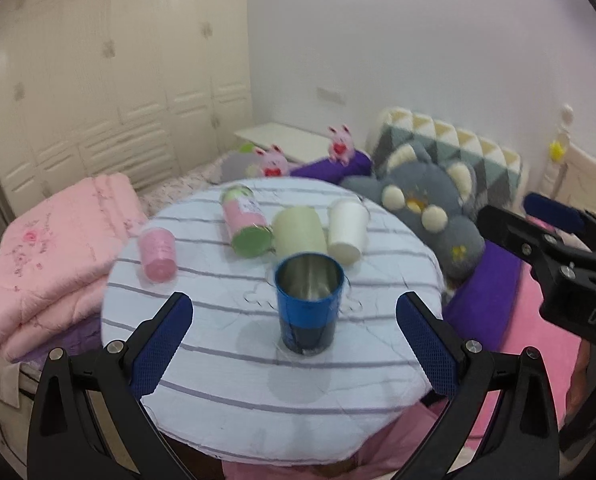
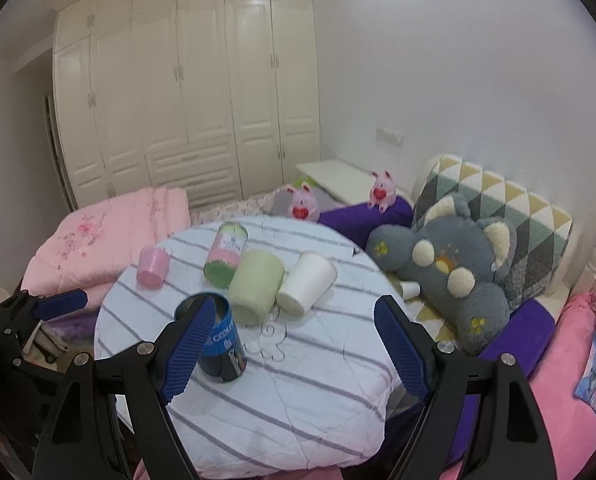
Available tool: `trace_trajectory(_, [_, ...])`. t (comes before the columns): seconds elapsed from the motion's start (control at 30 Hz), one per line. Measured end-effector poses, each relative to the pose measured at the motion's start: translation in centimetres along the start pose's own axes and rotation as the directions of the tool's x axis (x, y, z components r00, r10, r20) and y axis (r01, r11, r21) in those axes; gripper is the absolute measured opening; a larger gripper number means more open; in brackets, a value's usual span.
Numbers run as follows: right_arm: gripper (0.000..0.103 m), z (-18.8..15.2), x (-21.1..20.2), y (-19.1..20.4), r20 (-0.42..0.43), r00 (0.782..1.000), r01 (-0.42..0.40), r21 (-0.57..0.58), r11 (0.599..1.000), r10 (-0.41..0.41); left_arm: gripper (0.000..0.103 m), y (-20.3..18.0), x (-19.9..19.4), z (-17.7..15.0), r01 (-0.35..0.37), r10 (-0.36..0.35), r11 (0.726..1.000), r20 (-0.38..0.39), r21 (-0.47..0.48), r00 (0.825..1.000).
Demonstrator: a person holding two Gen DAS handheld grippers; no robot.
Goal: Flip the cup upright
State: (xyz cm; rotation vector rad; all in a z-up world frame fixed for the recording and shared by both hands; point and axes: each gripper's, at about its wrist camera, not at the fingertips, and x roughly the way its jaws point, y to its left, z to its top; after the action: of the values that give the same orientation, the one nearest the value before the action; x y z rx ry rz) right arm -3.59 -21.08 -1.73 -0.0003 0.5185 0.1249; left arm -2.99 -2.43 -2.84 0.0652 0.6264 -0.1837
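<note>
A blue metal cup (image 1: 309,304) stands upright on the round striped table (image 1: 234,380), mouth up. My left gripper (image 1: 294,320) is open, its fingers wide apart on either side of the cup and not touching it. In the right wrist view the blue cup (image 2: 218,338) sits just behind my left fingertip (image 2: 190,344). My right gripper (image 2: 298,328) is open and empty above the table. Several cups lie on their sides behind it: a pale green cup (image 1: 300,232), a white cup (image 1: 348,228), a pink-and-green tumbler (image 1: 244,220) and a small pink cup (image 1: 158,254).
A folded pink quilt (image 1: 54,256) lies left of the table. A grey plush toy (image 1: 430,204), purple bedding (image 1: 482,304) and a triangle-patterned cushion (image 1: 458,148) lie to the right. Two pink plush pigs (image 2: 302,202) sit behind. Wardrobe doors (image 2: 186,92) fill the back wall.
</note>
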Motion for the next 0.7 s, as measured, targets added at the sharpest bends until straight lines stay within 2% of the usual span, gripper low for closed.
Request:
trace_trajectory(0.13, [0.083, 0.0, -1.0, 0.5, 0.068, 0.998, 0.01, -0.01, 1.0, -0.009, 0.103, 0.3, -0.6, -0.1, -0.025, 0.027, 0.999, 0.04, -0.049, 0.999])
trace_trajectory(0.3, [0.083, -0.2, -1.9, 1.4, 0.139, 0.989, 0.059, -0.039, 0.998, -0.053, 0.103, 0.5, -0.4, -0.5, 0.013, -0.012, 0.998, 0.026, -0.061, 1.0])
trace_trajectory(0.7, [0.083, -0.5, -1.2, 2.4, 0.105, 0.992, 0.07, -0.058, 0.996, -0.063, 0.103, 1.0, -0.2, -1.2, 0.026, -0.025, 0.998, 0.015, -0.059, 1.0])
